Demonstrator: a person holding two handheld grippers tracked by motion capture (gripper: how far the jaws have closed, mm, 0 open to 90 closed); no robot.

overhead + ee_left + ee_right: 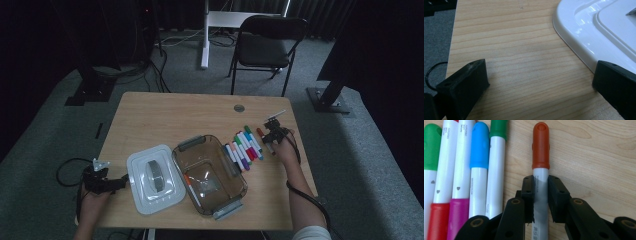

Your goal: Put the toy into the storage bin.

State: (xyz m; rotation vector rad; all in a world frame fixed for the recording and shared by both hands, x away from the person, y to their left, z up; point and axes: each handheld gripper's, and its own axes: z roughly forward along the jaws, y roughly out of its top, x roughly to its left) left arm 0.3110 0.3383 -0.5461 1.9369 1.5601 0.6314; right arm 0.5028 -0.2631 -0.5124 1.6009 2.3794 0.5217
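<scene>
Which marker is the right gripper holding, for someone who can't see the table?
Start at the clear tub mid-table; right of it lies a row of markers. The held marker lies just past the row's right end, apart from it. It alone has a brown-orange cap, and the right gripper is shut on its white barrel.

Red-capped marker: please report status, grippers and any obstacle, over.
Right gripper shut on red-capped marker, lying on table. Left gripper open beside white lid. Marker row close alongside.

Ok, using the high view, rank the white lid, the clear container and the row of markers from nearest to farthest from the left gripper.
1. White lid, just beside the left gripper.
2. Clear container, mid-table.
3. Row of markers, far side, by the right gripper.
</scene>
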